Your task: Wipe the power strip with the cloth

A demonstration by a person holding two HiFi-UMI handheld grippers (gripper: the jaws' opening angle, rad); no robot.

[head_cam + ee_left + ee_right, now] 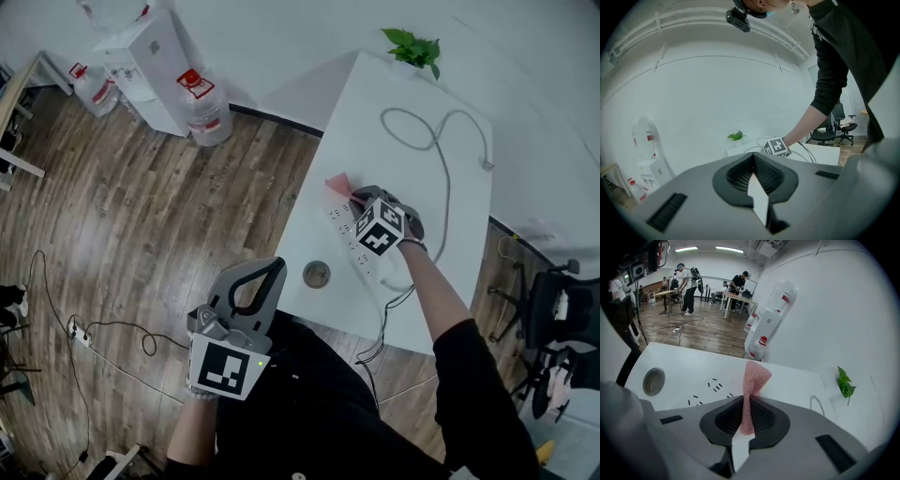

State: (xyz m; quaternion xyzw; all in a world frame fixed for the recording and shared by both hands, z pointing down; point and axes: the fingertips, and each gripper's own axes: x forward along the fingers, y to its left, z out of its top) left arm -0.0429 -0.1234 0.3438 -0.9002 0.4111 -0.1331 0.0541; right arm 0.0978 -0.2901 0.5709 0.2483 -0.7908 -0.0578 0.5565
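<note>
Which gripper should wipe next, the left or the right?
Right. The right gripper is shut on the pink cloth, right at the power strip. The left gripper is shut and empty, back off the table.

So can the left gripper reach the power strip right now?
Probably not yet: the left gripper hangs short of the table, near the person's body, while the right gripper and cloth are over the power strip.

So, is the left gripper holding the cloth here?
No, the left gripper is shut and empty; the pink cloth is clamped in the right gripper.
</note>
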